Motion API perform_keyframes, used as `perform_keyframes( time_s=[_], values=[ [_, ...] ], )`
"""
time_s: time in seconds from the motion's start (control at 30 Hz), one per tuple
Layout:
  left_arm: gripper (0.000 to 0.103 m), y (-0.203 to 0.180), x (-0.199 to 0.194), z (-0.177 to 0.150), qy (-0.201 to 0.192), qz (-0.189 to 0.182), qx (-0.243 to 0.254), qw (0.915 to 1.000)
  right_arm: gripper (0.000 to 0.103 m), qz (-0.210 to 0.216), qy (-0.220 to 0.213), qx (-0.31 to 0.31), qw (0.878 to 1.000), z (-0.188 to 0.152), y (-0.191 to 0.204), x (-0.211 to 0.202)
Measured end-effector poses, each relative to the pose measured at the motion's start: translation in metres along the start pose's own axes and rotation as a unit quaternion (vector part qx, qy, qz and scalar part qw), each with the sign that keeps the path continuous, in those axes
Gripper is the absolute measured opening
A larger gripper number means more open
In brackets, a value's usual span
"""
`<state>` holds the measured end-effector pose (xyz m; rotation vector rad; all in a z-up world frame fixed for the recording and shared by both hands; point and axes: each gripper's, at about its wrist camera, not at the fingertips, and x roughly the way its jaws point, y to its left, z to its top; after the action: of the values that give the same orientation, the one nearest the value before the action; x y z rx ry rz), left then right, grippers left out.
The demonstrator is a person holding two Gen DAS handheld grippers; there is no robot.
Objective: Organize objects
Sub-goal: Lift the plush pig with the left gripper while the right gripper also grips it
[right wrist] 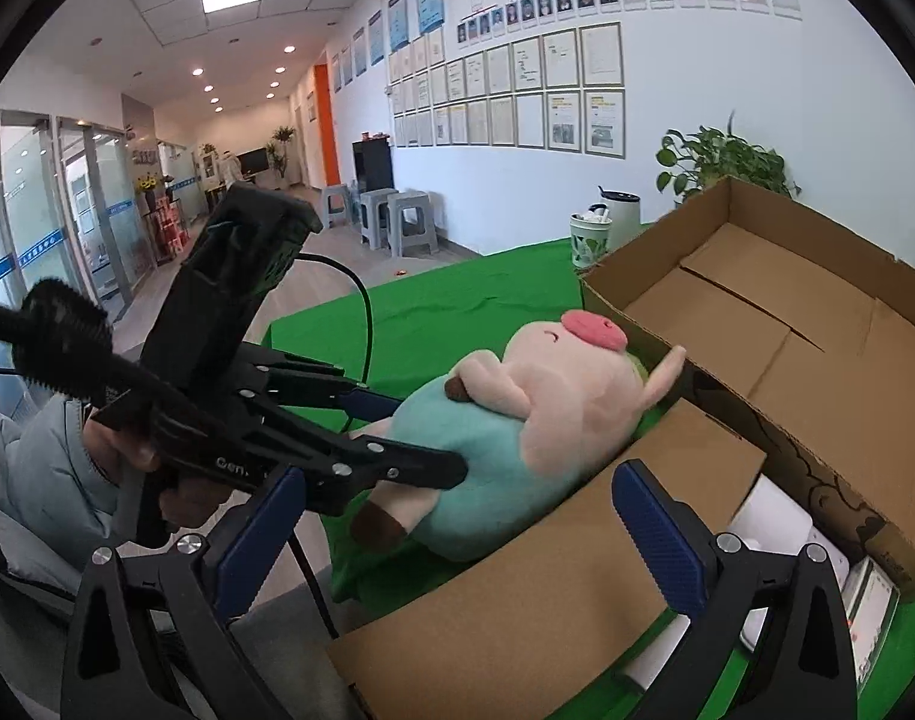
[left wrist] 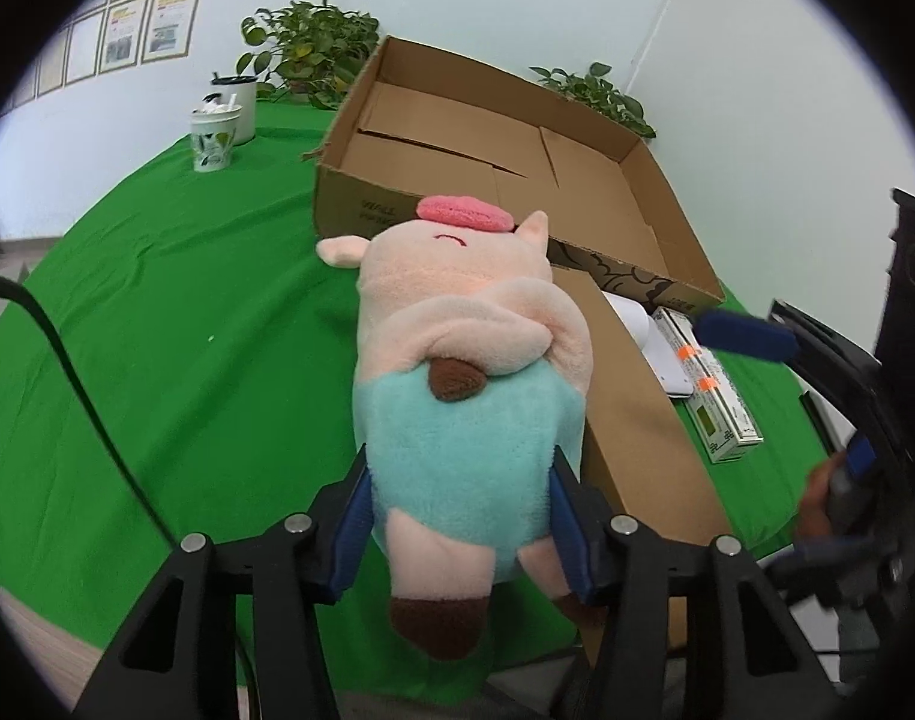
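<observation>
The plush pig [left wrist: 457,360], soft, light and squashy, lies on the green surface [left wrist: 187,330] just before the open cardboard box [left wrist: 577,192], the left gripper [left wrist: 460,516] fingers pinching its teal belly, a sound hold, while the right gripper [right wrist: 463,534] fingers stand spread and empty.

Fuzzy plush pig [left wrist: 463,372], matt cardboard box [left wrist: 517,138]

Left hand-held gripper [left wrist: 460,510] pads pressing plush pig [left wrist: 457,372]; right hand-held gripper [right wrist: 457,534] jaws apart, empty.
</observation>
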<state>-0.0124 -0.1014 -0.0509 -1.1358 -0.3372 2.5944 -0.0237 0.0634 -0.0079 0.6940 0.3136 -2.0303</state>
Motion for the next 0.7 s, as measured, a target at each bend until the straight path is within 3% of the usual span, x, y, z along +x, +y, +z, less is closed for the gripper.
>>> perform_keyframes(
  time_s=[0.2, 0.4, 0.57, 0.7],
  values=[
    [0.051, 0.009, -0.018, -0.017, -0.012, -0.006, 0.008, 0.9999, 0.103, -0.011, 0.021, -0.021, 0.999, 0.018, -0.012, 0.032],
    [0.051, 0.014, -0.021, -0.024, -0.021, -0.008, 0.006, 0.9997, 0.103, -0.004, 0.074, -0.011, 0.997, 0.026, -0.023, 0.078],
    [0.052, 0.027, -0.021, -0.027, -0.03, -0.016, -0.019, 0.9993, 0.103, 0.023, 0.111, 0.058, 0.992, 0.038, -0.029, 0.104],
    [0.052, 0.038, -0.021, -0.026, -0.033, -0.027, -0.038, 0.9984, 0.103, 0.048, 0.147, 0.144, 0.977, 0.042, -0.037, 0.126]
  ],
)
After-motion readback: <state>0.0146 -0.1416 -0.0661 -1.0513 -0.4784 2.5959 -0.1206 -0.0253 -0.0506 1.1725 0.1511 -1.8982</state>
